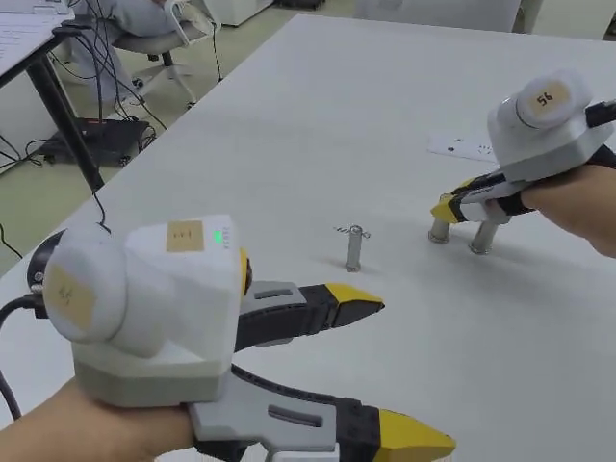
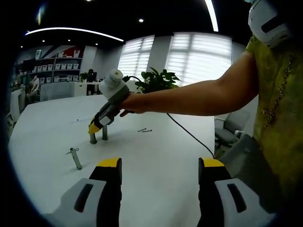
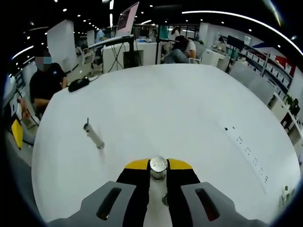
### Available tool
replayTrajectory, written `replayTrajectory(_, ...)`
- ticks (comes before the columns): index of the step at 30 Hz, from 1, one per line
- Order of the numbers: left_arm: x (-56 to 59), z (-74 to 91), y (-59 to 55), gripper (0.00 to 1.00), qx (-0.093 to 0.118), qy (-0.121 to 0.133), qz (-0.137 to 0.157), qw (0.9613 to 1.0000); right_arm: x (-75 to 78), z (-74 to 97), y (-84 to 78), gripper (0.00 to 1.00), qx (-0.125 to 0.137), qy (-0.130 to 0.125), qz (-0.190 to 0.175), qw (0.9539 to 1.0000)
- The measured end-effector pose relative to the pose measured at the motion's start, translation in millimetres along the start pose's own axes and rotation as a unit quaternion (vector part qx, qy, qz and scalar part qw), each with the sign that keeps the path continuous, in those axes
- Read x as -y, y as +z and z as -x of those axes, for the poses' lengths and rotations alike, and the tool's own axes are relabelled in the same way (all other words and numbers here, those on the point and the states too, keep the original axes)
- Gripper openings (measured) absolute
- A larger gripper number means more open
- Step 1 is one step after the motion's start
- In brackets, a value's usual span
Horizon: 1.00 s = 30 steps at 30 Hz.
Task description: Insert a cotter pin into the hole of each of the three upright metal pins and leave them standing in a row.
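Three upright metal pins stand on the white table [image 1: 318, 115]. The nearest pin [image 1: 354, 248] [image 2: 75, 159] [image 3: 93, 134] stands alone with a cotter pin through its top. My right gripper [image 1: 447, 208] [image 2: 94, 126] [image 3: 158, 166] is shut on the head of a second pin [image 1: 440, 231] [image 3: 158, 168]. The third pin [image 1: 481, 239] [image 2: 104, 133] stands just beside it. My left gripper [image 1: 385, 371] [image 2: 158, 165] is open with nothing between its jaws, nearer than the lone pin. Two loose cotter pins [image 2: 144, 129] lie farther back.
A flat white strip [image 1: 462, 147] [image 3: 246, 151] lies on the table beyond the right gripper. Past the table's left edge are an office chair [image 1: 159, 38], cables and a desk leg. A person [image 3: 45, 80] sits at the table's far side.
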State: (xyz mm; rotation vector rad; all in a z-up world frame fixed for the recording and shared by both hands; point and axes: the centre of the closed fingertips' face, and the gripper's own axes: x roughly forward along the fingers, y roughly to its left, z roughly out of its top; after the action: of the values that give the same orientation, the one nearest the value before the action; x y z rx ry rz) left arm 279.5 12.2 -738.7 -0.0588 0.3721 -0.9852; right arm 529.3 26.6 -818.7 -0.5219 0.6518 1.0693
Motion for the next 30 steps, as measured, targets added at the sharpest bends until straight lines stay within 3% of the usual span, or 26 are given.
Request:
replayTrajectory(7,-1.0,-0.1,0.6,0.65,-0.001,0.0,-0.003,1.0,-24.2,25.5,9.5,0.11,0.01,0.015,0.015,0.9997)
replayTrajectory(14,-4.0,5.8,3.3,0.64,-0.002,0.008,-0.012,0.9999,-81.0,59.4,-6.8,0.11,-0.006,0.066,0.042,0.9969)
replayTrajectory(20,-2.7,10.0,6.6,0.64,-0.011,0.007,-0.027,0.9996,-122.9,82.8,-15.1,0.12,-0.009,0.086,0.059,0.9945)
replayTrajectory(25,-6.6,15.2,6.3,0.64,-0.021,0.011,-0.037,0.999,-149.5,86.8,-21.4,0.12,-0.011,0.1,0.074,0.9921)
replayTrajectory(30,-8.5,20.2,3.8,0.64,-0.029,0.015,-0.04,0.9986,-159.2,80.2,-34.5,0.12,-0.023,0.104,0.08,0.9911)
